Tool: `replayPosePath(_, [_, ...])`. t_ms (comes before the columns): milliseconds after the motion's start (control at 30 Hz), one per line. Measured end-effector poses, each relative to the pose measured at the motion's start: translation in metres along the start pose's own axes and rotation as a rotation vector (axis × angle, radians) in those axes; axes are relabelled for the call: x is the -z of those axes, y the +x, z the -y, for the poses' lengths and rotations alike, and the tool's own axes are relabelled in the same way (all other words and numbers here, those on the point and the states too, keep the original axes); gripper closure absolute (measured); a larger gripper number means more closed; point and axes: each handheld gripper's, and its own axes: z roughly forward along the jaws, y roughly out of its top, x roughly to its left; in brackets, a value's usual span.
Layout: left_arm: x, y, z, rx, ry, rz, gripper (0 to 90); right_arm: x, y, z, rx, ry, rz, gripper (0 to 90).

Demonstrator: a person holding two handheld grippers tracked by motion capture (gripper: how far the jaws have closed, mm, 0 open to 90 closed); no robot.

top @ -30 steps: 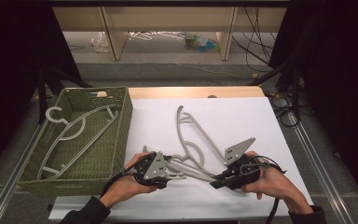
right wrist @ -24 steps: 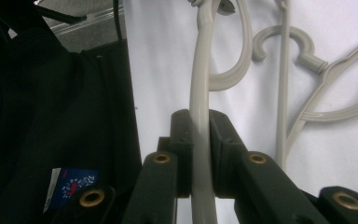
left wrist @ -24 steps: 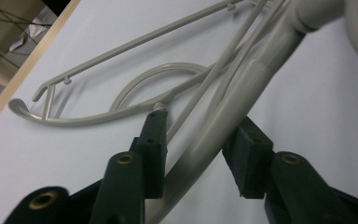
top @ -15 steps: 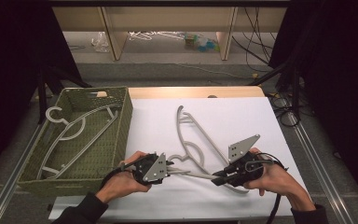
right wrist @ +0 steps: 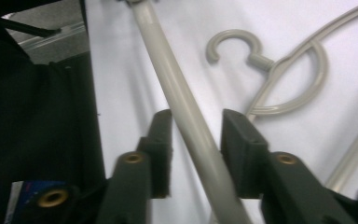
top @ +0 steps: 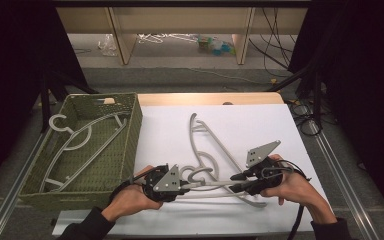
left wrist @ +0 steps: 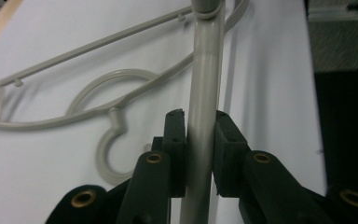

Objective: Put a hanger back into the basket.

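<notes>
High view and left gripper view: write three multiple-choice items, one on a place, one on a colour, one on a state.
1. The basket sits where? A left of the white sheet; B right of it; C on the floor.
2. Its colour? A red; B green; C blue.
3. The left tongs are? A open, empty; B shut on a hanger bar; C holding a cup.
Answers: 1 A, it borders the sheet's left edge; 2 B, green weave; 3 B, the bar is pinched without a gap.
</notes>
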Motion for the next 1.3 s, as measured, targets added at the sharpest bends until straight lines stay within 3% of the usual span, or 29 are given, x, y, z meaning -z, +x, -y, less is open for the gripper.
replayPosePath(100, [0.004, -0.003, -0.003, 0.044, -0.002, 0.023, 78.9, 0.003, 0.0, 0.0, -0.024, -0.014, 0.02, 52.6])
replayPosePath(167, [0.007, -0.005, -0.004, 0.099, -0.02, 0.029, 79.1, 0.005, -0.001, 0.0, -0.031, -0.017, 0.043, 49.0])
replayPosePath(300, [0.017, -0.002, -0.002, 0.132, -0.024, 0.016, 79.1, 0.005, -0.001, -0.001, -0.066, -0.034, 0.094, 41.9])
replayPosePath(533, [0.033, 0.006, 0.001, 0.2, -0.035, -0.012, 79.1, 0.016, 0.0, -0.006, -0.117, -0.154, 0.167, 33.9])
replayPosePath(667, [0.043, 0.011, 0.003, 0.218, -0.04, -0.045, 79.2, 0.024, 0.003, -0.009, -0.131, -0.217, 0.228, 31.9])
replayPosePath(767, [0.05, 0.013, 0.004, 0.226, -0.051, -0.065, 79.2, 0.024, 0.004, -0.009, -0.132, -0.226, 0.251, 31.2])
replayPosePath(1000, [0.071, 0.021, 0.006, 0.296, -0.11, -0.111, 79.1, 0.021, 0.011, -0.003, -0.135, -0.233, 0.292, 29.0])
replayPosePath(1100, [0.08, 0.024, 0.006, 0.326, -0.143, -0.121, 79.2, 0.018, 0.013, 0.003, -0.145, -0.225, 0.291, 27.3])
replayPosePath(1300, [0.101, 0.028, -0.003, 0.345, -0.196, -0.138, 79.1, 0.011, 0.014, 0.013, -0.161, -0.201, 0.284, 27.3])
